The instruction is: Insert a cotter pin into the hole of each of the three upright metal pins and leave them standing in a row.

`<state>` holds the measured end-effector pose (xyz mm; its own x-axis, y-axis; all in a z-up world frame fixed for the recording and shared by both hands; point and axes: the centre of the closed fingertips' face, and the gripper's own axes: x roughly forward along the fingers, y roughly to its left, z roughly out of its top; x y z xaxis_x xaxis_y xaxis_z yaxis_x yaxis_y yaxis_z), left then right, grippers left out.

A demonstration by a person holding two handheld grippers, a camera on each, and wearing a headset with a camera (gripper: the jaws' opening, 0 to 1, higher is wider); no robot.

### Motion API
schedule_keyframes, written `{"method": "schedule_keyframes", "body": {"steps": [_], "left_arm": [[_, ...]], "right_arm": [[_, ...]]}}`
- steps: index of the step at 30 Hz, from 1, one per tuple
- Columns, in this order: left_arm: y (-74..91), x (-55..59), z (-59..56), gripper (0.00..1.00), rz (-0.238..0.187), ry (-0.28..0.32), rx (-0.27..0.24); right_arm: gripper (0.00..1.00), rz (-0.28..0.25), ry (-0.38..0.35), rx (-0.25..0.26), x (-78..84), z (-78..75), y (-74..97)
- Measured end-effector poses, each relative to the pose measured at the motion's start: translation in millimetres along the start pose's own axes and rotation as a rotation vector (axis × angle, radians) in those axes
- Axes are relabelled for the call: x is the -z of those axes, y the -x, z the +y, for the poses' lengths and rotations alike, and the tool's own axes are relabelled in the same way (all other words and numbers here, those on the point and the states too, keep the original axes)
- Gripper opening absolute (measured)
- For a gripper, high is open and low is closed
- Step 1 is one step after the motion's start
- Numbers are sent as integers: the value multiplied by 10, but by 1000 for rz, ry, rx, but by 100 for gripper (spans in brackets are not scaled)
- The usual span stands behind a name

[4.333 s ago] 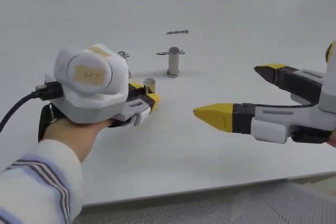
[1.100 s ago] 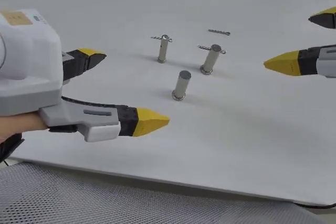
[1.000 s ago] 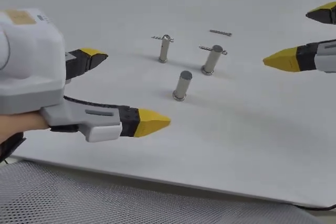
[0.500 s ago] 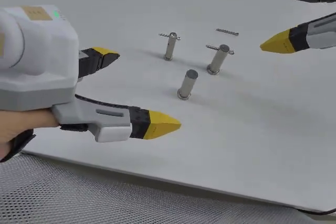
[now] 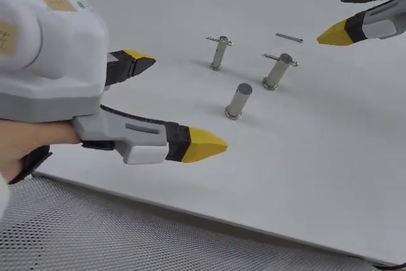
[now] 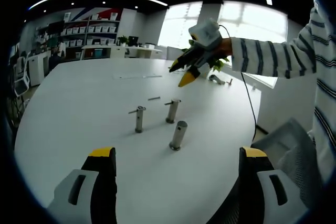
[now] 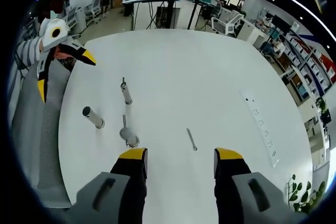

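Cotter pin (image 5: 289, 38) lies loose beyond bare metal pin (image 5: 239, 101); left hand-held gripper (image 5: 185, 104) and right hand-held gripper (image 5: 335, 17) gape empty. Careless reach could topple it.

Right yellow-tipped grey tool (image 5: 333, 17): body cut off at the head view's right edge. Bare upright steel pin (image 5: 238, 101): cross-hole too small to make out.

Head view: above the table's (image 5: 317, 176) near edge, facing forward and down.
Left gripper view: low, looking level across toward the pins (image 6: 178, 135).
Right gripper view: high above the table, facing steeply down.
Shared: the pins, in all three.
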<state>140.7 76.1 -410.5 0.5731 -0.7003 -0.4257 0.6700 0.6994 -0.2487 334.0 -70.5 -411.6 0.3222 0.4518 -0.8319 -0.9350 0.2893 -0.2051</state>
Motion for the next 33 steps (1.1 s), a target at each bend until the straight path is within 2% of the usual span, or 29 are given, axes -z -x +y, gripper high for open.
{"method": "schedule_keyframes", "body": {"steps": [6, 13, 15, 21, 26, 33], "left_arm": [[13, -4, 26, 95, -4, 10, 0], [40, 26, 73, 95, 3, 18, -5], [47, 32, 85, 95, 4, 21, -7], [32, 35, 61, 94, 10, 29, -3], [35, 23, 59, 94, 6, 33, -3], [54, 61, 107, 94, 16, 36, -12]], "right_arm": [[42, 41, 20, -45, 24, -8, -188], [28, 87, 39, -79, 41, -94, -427], [26, 110, 34, -86, 68, -118, -485], [17, 141, 28, -112, 152, -143, -650], [10, 183, 29, -110, 235, -170, -667], [2, 195, 18, -112, 285, -182, -722]]}}
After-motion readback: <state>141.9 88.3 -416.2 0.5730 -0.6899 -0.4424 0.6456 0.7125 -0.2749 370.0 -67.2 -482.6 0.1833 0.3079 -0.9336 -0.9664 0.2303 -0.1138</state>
